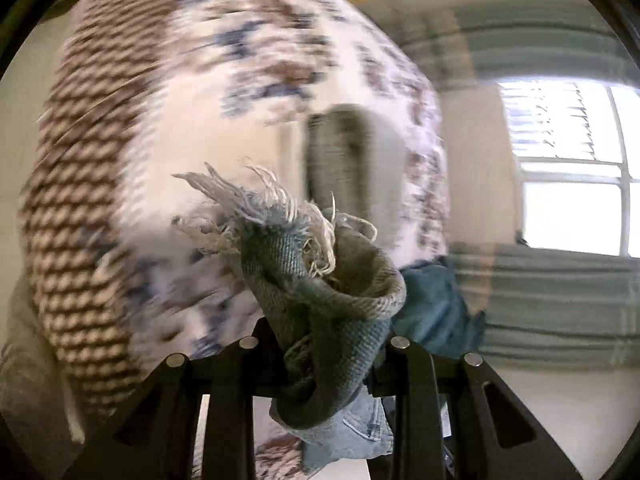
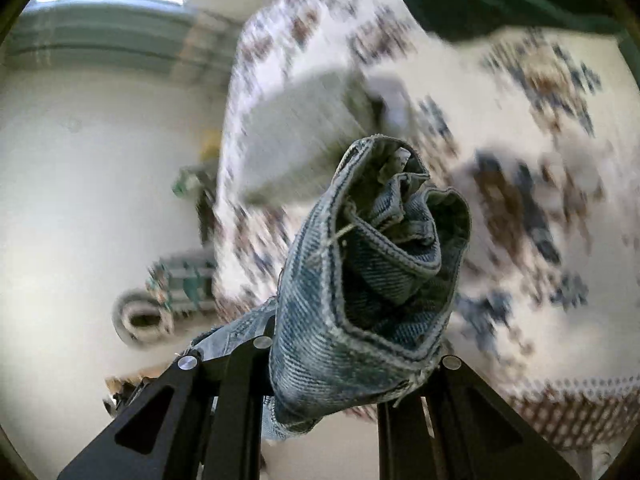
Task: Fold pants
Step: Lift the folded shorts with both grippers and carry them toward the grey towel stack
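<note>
- My left gripper (image 1: 326,354) has its jaws clamped on the jeans' frayed hem (image 1: 280,216).
- My right gripper (image 2: 348,364) grips bunched denim (image 2: 360,280).
- Below, blurred: a patterned bedspread (image 1: 120,140); window (image 1: 576,168) beyond.

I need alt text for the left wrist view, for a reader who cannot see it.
The left tool is shut on a bunched frayed hem of blue denim pants. Behind, blurred by motion, lies a white bedspread with brown and blue patterns, and a bright window at right.
</note>
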Tool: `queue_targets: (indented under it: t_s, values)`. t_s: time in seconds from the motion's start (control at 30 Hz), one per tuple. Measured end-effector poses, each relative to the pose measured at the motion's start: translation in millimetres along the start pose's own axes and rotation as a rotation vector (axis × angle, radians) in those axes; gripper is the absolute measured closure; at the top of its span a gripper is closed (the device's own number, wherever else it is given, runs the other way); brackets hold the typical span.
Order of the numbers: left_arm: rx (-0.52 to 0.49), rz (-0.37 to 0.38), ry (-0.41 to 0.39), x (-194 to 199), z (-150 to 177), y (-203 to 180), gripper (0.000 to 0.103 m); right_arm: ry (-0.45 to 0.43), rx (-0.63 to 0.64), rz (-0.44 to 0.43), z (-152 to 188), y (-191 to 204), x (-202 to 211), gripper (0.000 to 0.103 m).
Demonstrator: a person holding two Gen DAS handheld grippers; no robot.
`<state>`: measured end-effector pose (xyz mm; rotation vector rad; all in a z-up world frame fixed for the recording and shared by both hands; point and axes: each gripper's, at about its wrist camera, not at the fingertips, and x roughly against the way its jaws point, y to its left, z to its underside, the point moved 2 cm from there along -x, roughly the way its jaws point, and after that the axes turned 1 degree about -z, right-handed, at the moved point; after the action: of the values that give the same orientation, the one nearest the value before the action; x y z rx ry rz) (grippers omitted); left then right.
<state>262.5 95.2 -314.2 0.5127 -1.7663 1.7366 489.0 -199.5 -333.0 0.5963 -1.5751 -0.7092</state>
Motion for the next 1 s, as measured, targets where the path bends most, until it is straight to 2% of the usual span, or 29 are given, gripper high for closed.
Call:
queue_targets:
  t_s: [0.23, 0.33, 0.43, 0.47, 0.53, 0.67, 0.73, 0.83, 1.0]
  values:
    - [-0.16, 0.169, 0.088, -66.3, -126.4, -164.0, 0.079, -0.258, -0.033, -0.091, -117.0, 119.5, -12.1, 0.088]
    - [-0.232, 0.203, 0.104, -104.0, -172.7, -214.6, 0.079, -0.341, -0.039, -0.104, -163.2, 148.2, -42.4, 0.088]
    - [-0.279, 0.219, 0.137, -157.3, -213.8, -239.2, 0.079, -0.385, -0.072, -0.098, -197.7, 146.2, -87.4, 0.088]
    - [-0.286, 0.216, 0.157, -176.8, -224.6, -237.3, 0.079, -0.393, -0.099, -0.103, -204.9, 136.2, -108.0, 0.088]
    - [-0.302, 0.166, 0.18, -213.9, -243.4, -221.7, 0.079, -0.387, -0.143, -0.105, -207.0, 113.1, -142.6, 0.088]
    - [-0.271, 0.064, 0.246, -269.4, -258.8, -167.0, 0.079, -0.311, -0.196, -0.024, -187.8, 49.6, -213.5, 0.088]
    - [-0.247, 0.027, 0.266, -278.5, -259.5, -136.8, 0.079, -0.287, -0.213, 0.007, -172.7, 26.8, -230.2, 0.088]
    - [-0.25, -0.011, 0.281, -277.6, -252.7, -105.6, 0.079, -0.289, -0.233, 0.006, -156.7, 12.7, -233.9, 0.088]
    - [-0.286, -0.045, 0.302, -266.8, -245.8, -84.3, 0.078, -0.25, -0.189, 0.049, -148.9, 13.8, -230.3, 0.086]
